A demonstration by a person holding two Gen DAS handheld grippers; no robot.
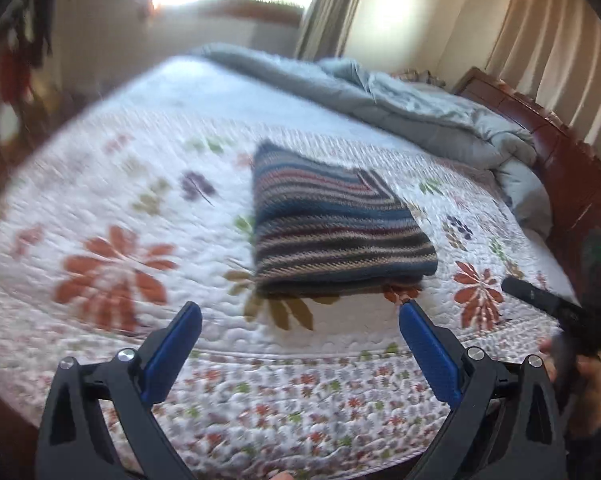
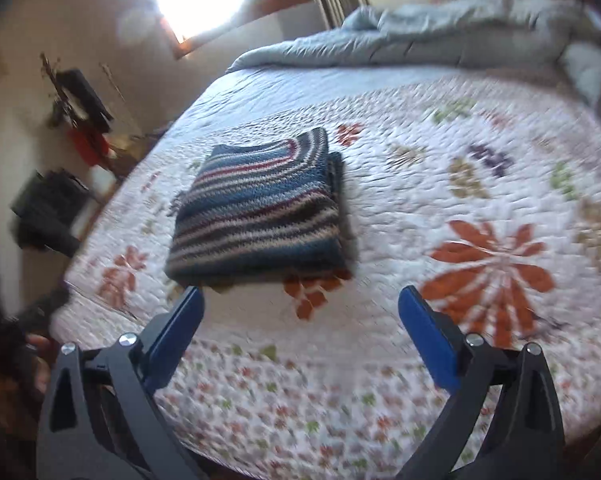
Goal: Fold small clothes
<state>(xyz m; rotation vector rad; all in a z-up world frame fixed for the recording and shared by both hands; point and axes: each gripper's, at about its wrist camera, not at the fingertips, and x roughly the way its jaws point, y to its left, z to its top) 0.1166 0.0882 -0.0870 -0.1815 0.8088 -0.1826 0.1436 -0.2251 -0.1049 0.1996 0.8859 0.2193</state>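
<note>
Left tool (image 1: 300,312): jaws wide, empty.
Right tool (image 2: 300,298): jaws wide, empty.
Striped sweater (image 1: 332,220): folded, on bed quilt (image 1: 140,200).

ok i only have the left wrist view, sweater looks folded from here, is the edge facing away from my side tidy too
Observer: In the right wrist view the striped sweater shows a lower layer sticking out slightly along one side edge; the rest is squared up.
Operator: anything in the right gripper
Observer: No. The right gripper is open with nothing between its fingers, short of the sweater.
Operator: whats past the bed on that side
Observer: A dark cluttered shelf with something red on it stands against the wall beyond the floral quilt; too blurred to name the items.
</note>
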